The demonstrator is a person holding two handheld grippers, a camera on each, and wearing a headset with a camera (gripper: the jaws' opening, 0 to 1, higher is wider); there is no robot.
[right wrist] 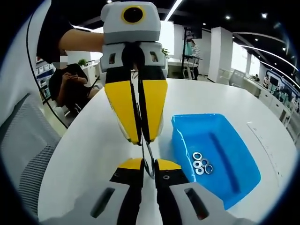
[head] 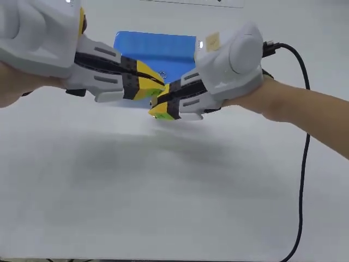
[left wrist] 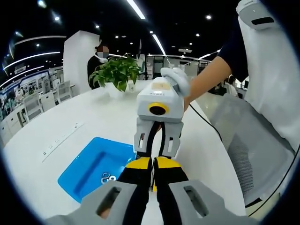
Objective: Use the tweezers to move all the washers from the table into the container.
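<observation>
Head view first: caught the left gripper (head: 155, 83) and the right gripper (head: 158, 108) nose to nose just above the desk (head: 163, 196), right at the near edge of the blue container (head: 158, 46). Put the container just beyond both sets of tips, about as near to one gripper as the other.

Left gripper view: stared straight into the right gripper, with own fingers (left wrist: 139, 166) pressed nearly together. Spotted the washers (left wrist: 107, 178) bunched inside the container, off to the lower left of the fingertips.

Right gripper view: picked out the tweezers (right wrist: 146, 152), with the long axis running straight from the left gripper's pinched fingers down into the right one's own fingers (right wrist: 131, 165), squeezed shut on them too. Reckoned on a shared hold, so probably a hand-off. Found the washers right of the tips, lying in the container.
</observation>
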